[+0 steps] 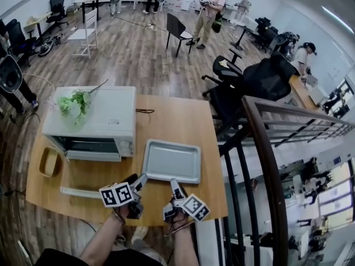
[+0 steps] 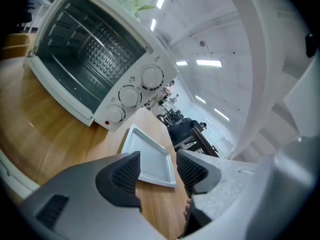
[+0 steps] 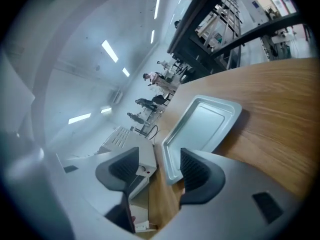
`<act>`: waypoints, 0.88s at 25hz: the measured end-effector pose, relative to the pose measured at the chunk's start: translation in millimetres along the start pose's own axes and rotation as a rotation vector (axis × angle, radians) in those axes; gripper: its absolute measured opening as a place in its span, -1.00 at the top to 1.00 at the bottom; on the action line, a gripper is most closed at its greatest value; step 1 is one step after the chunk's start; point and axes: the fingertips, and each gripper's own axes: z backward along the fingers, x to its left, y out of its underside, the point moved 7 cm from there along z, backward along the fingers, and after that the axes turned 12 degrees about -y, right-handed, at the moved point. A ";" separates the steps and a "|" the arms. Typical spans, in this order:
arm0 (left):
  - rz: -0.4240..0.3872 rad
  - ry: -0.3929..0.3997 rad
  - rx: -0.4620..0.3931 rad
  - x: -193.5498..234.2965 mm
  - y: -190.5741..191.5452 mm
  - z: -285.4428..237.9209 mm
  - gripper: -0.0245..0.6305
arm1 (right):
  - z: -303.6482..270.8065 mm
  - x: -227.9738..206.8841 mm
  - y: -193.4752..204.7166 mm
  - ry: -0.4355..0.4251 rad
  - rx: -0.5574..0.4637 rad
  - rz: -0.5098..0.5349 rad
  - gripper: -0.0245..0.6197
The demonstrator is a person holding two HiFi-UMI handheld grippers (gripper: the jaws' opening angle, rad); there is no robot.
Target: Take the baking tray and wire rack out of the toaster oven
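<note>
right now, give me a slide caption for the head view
Tray lies on the table right of the open oven; left gripper and right gripper open and empty.

Grey baking tray [image 1: 172, 160] lies flat beside the open toaster oven [image 1: 105, 118].

It's an open-plan office, by the look of it. Black swivel chairs [image 1: 260, 79] sit by desks [image 1: 91, 0] along the walls, and people [image 1: 208, 13] stand about on a wide wood-plank floor [image 1: 133, 54]. Long strip lights [image 2: 209, 63] run overhead, and a dark railing [image 1: 266, 148] curves past on the right.
</note>
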 end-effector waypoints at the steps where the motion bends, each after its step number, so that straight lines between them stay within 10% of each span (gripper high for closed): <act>1: -0.022 -0.003 -0.018 1.3 -4.7 7.9 0.26 | -1.6 9.3 2.7 -0.009 0.008 0.032 0.18; 22: -0.437 -0.162 -0.393 48.8 -105.1 202.7 0.78 | -23.8 217.8 110.7 -0.137 0.098 0.758 0.65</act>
